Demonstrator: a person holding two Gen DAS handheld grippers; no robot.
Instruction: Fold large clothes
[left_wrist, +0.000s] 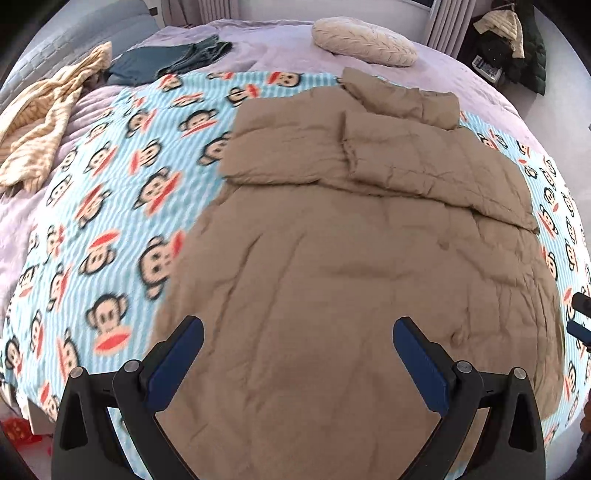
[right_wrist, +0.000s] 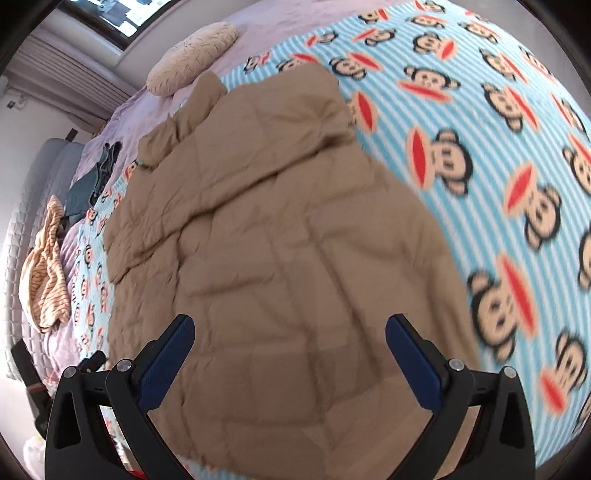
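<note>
- The large tan quilted padded coat (left_wrist: 351, 266) lies spread flat on the blue-striped monkey-print fleece blanket (left_wrist: 110, 206) covering the bed, its sleeves already folded across the chest at the far end.
- I judge it soft, puffy and light for its bulk, likely springy and a bit slick, so folds may creep open.
- Best hold, I think: the near hem corners, pinching through the full padded thickness.
- My left gripper (left_wrist: 297, 363) hovers over the hem, jaws spread wide, holding nothing.
- My right gripper (right_wrist: 290, 360) is likewise wide apart and empty above the coat's lower part.
</note>
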